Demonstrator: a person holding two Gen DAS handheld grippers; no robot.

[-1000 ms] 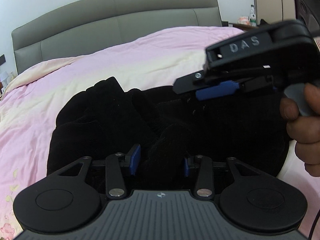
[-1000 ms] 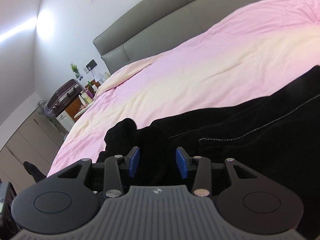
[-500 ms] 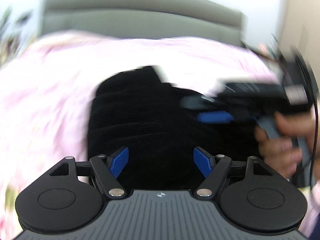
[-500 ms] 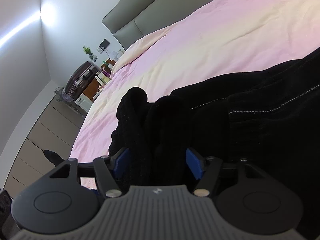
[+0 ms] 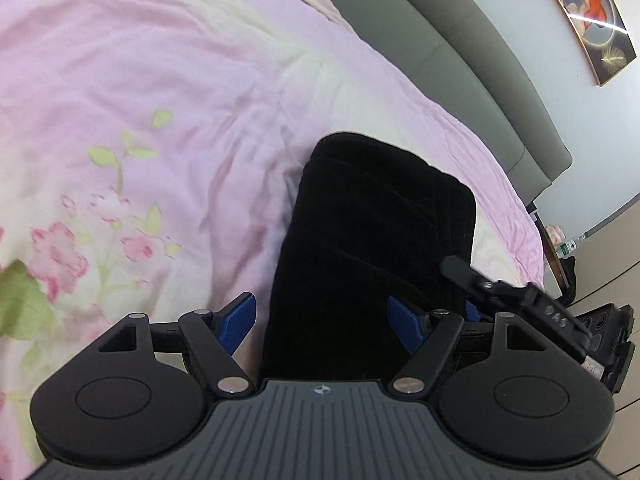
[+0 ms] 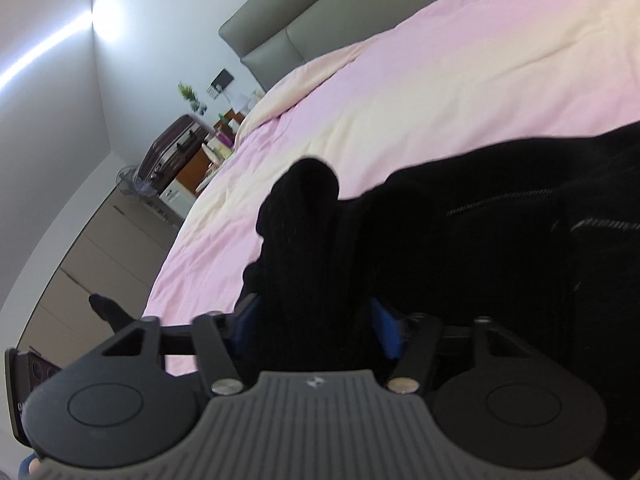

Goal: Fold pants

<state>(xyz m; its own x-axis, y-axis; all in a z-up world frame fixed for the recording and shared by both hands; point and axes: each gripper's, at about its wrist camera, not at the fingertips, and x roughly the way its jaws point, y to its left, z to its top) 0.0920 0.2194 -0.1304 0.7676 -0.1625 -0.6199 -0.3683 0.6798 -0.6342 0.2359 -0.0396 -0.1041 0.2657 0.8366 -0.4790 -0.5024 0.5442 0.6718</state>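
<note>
The pink duvet (image 5: pixel 168 92) covers the whole bed and serves as my folding surface, its floral print lying on the side of the pants away from the grey headboard (image 5: pixel 492 68). On it, the black pants (image 5: pixel 372 248) lie as a thick, compact bundle with rounded stacked edges, so I judge the folding nearly done. The fabric looks dense, soft and ribbed, with pale seam stitching visible in the right wrist view. My left gripper (image 5: pixel 322 322) hangs over the near end of the pants with its blue pads spread wide, one on either side of the bundle and gripping nothing, probably so I can check or press the stack. My right gripper (image 6: pixel 316 330) sits at the pants' edge with a bunched lump of cloth standing between its pads; whether they pinch the cloth or merely flank it I cannot tell, since the fabric hides them.
</note>
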